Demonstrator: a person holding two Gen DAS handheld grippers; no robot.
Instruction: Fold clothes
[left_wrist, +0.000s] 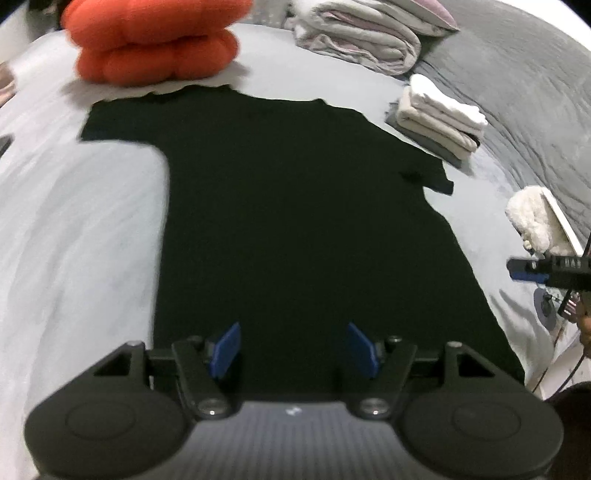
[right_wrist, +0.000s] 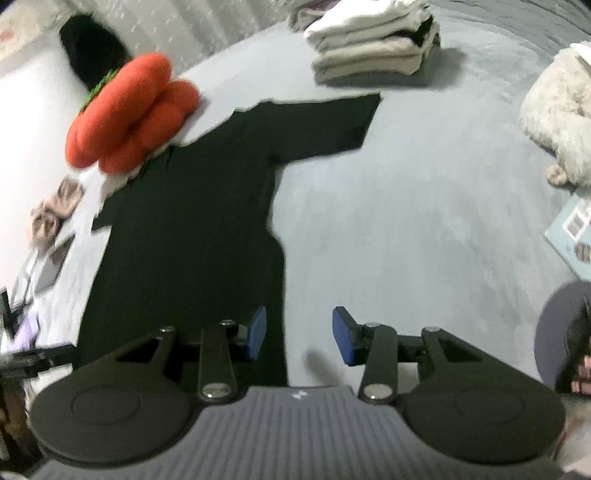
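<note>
Black T-shirt spread flat, beneath open left claw

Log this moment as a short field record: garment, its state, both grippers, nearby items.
garment: black short-sleeved T-shirt
state: spread flat on the grey bedsheet, sleeves out, not yet folded
left gripper: open, empty, over the shirt's hem
right gripper: open, empty, at the shirt's side edge
nearby: orange plush cushion at the collar; folded cream clothes stack
</note>
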